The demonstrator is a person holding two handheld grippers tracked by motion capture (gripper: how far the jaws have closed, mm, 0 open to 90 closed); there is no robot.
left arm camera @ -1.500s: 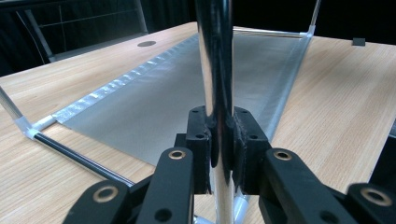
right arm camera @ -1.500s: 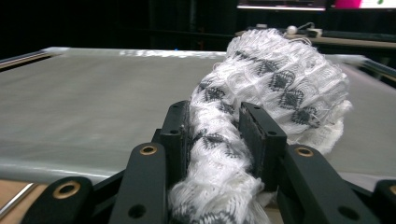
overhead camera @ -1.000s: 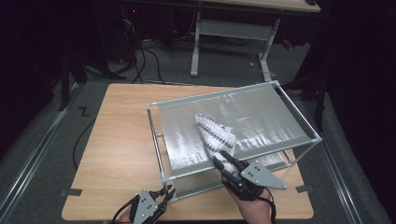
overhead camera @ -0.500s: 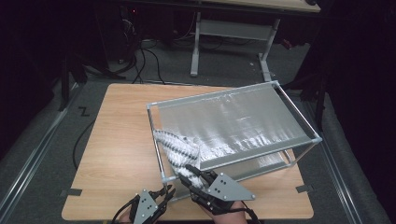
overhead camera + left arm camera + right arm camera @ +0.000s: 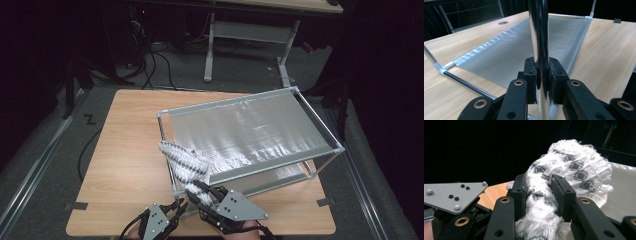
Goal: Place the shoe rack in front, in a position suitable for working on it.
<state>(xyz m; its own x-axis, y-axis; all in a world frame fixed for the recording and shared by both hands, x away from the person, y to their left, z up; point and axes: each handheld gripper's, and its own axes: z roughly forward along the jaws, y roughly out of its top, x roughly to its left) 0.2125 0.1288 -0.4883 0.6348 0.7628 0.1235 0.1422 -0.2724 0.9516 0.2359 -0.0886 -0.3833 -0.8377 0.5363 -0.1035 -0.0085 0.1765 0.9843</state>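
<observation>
Clamping one knitted cloth (image 5: 564,177) — right gripper (image 5: 539,195), left gripper (image 5: 541,75) seemingly pinching one rack post (image 5: 538,30).

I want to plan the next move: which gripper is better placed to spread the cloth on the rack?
Right. The right gripper already clamps the cloth at the rack's near-left corner. The left gripper is shut on the rack's post, likely steadying it.
</observation>
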